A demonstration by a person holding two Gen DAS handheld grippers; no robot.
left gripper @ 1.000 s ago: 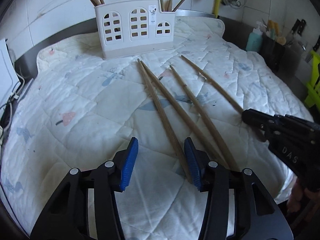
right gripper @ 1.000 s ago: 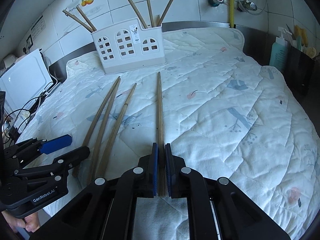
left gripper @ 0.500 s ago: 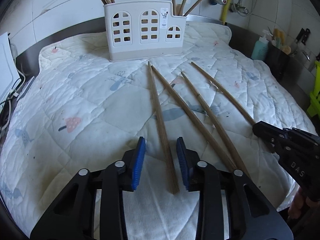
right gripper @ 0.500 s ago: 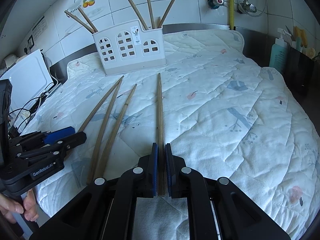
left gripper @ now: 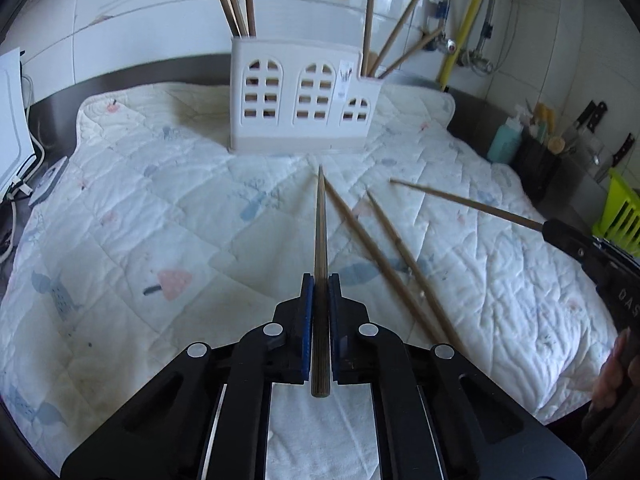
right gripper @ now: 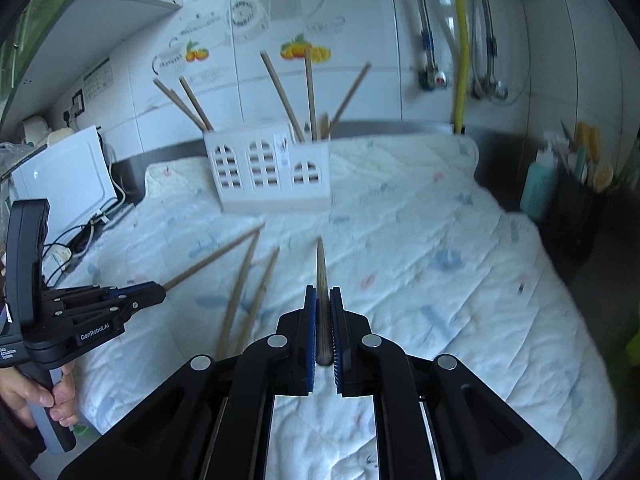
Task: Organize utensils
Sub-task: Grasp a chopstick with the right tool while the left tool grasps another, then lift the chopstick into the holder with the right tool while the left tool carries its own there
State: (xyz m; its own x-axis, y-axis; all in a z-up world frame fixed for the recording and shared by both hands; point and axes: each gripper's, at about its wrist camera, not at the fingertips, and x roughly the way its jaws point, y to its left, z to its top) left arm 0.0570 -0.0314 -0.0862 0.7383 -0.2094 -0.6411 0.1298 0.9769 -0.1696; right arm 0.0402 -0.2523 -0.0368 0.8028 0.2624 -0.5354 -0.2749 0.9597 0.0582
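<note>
My left gripper [left gripper: 320,280] is shut on a long wooden chopstick [left gripper: 320,224] and holds it off the quilt, tip toward the white utensil holder [left gripper: 304,96]. My right gripper [right gripper: 324,296] is shut on another chopstick [right gripper: 321,268], also lifted and pointing at the holder [right gripper: 268,168]. Two loose chopsticks [left gripper: 380,256] lie on the quilt between the grippers. Several chopsticks stand in the holder's left and right compartments. The right gripper also shows in the left wrist view [left gripper: 560,232], and the left gripper in the right wrist view [right gripper: 152,292].
A white quilted mat [left gripper: 160,220] covers the counter. A teal bottle [left gripper: 504,144] and a dark knife rack [left gripper: 552,160] stand at the right. A white appliance with cables [right gripper: 60,176] stands at the left. The tiled wall with pipes is behind the holder.
My left gripper closed on the leftmost chopstick and lifted it. My right gripper lifted its chopstick off the quilt. Both moved toward the holder.
</note>
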